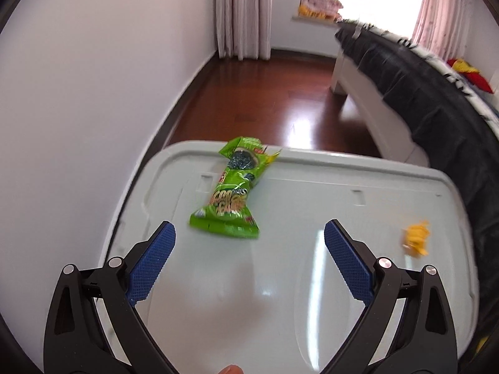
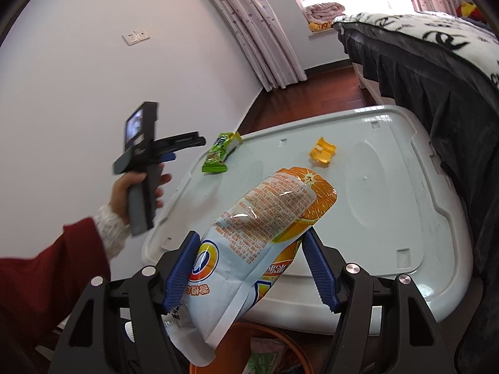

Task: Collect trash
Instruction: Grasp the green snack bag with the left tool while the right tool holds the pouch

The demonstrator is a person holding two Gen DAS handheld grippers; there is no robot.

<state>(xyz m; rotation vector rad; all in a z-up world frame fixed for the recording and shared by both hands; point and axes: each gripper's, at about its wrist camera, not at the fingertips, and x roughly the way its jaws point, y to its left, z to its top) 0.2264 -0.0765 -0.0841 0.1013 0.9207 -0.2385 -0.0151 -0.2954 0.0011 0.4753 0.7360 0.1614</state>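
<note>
Green wrapper [image 1: 232, 191] lies just beyond the spread, empty left tongs [image 1: 249, 233]; right tongs [image 2: 251, 244] pinch an orange bag [image 2: 265, 233]

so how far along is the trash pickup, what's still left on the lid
Done: some wrappers already lie in the orange bin. In hand: the right gripper is shut on the orange-and-white bag, above that bin. Left: the green wrapper and yellow scrap remain on the white lid; the left gripper is open and empty.
</note>
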